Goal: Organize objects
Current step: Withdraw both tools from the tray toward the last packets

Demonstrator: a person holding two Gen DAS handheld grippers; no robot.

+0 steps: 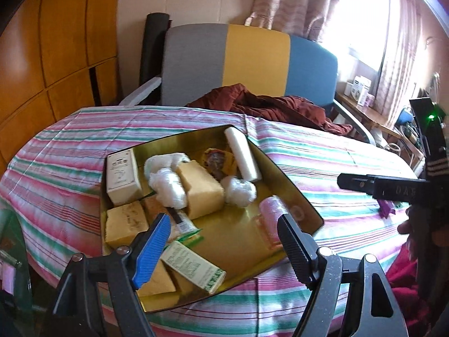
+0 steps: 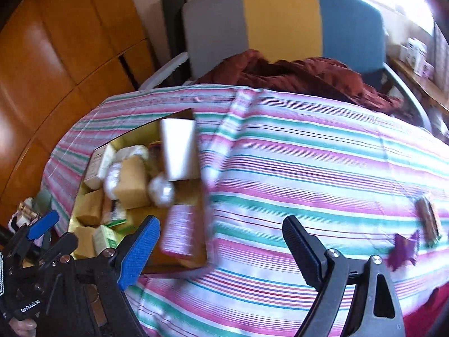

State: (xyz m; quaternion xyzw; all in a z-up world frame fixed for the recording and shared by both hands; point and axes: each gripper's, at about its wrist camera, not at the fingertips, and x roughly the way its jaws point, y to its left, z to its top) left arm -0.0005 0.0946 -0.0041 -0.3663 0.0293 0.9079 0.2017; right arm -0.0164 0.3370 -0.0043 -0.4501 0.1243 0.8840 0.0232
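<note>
A gold tin box lies on the striped bedspread. It holds yellow sponge blocks, white cotton balls, a white roll, a pink roll and small cartons. My left gripper is open and empty above the box's near side. My right gripper is open and empty over the bedspread, right of the box. A purple wrapped sweet and a brown snack bar lie on the bedspread at the right.
A grey, yellow and blue headboard stands behind, with a dark red blanket before it. Wooden wardrobe panels fill the left. A side shelf with white boxes is at the right by the curtained window.
</note>
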